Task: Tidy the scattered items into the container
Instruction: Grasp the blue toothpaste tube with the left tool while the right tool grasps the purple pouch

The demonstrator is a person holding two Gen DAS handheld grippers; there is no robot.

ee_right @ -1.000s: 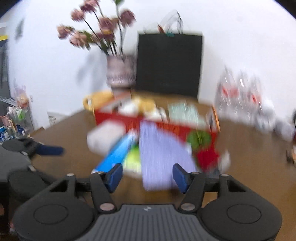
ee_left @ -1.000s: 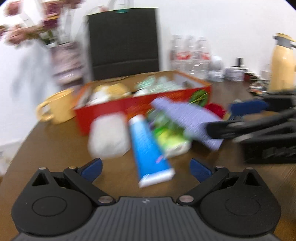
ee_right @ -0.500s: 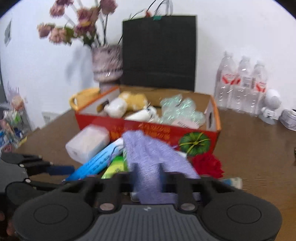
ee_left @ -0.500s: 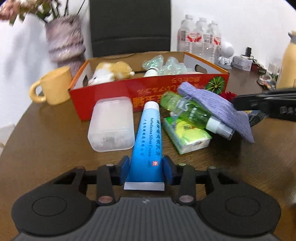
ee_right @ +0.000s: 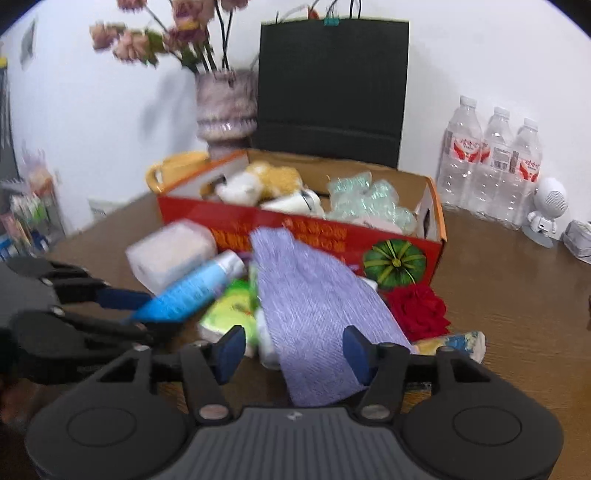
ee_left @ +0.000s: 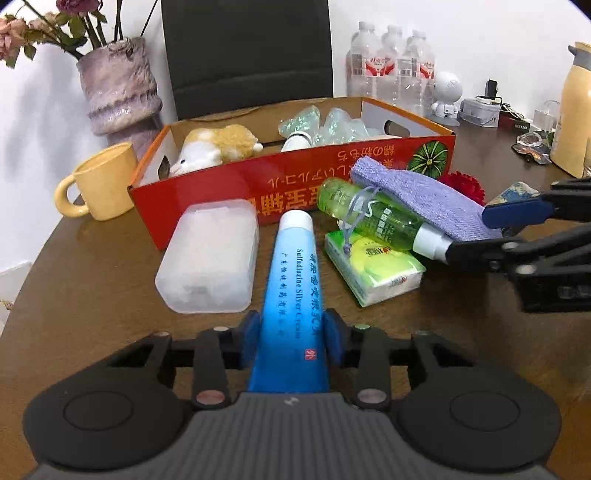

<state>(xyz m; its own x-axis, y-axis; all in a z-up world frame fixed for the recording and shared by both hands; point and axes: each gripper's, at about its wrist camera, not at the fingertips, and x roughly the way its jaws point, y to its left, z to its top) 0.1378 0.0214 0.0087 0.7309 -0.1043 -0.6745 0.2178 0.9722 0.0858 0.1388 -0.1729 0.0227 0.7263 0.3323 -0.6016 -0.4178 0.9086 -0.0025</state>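
Left wrist – brown wood table [ee_left: 92, 280].

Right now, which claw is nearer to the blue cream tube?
Left. The left claw is shut on the blue cream tube; the right claw sits open around the purple cloth, beside the tube.

blue tube [ee_left: 291, 288], lilac cloth [ee_right: 317, 310], red box [ee_left: 295, 184], yellow mug [ee_left: 101, 182]

White wall [ee_left: 461, 33], brown table [ee_left: 92, 295].
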